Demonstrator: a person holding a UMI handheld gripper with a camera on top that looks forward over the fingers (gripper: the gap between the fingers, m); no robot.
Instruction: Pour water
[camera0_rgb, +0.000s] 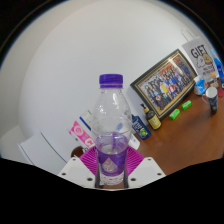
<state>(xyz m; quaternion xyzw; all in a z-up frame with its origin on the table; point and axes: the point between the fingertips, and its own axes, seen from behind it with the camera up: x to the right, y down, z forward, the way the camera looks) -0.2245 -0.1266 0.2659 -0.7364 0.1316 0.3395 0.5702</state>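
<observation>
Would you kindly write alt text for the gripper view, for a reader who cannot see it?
A clear plastic water bottle with a purple cap stands upright between the gripper fingers, whose purple pads press its lower body. Beyond it, on a wooden table by a white wall, a framed group photo leans among small bottles and green items.

I see a brown wooden table (185, 140) | on it: framed group photo (165, 82) leaning back, small dark bottle (140, 124) beside it, green item (176, 111) before frame, white box (45, 147), pink-patterned packet (80, 131) near box.
</observation>
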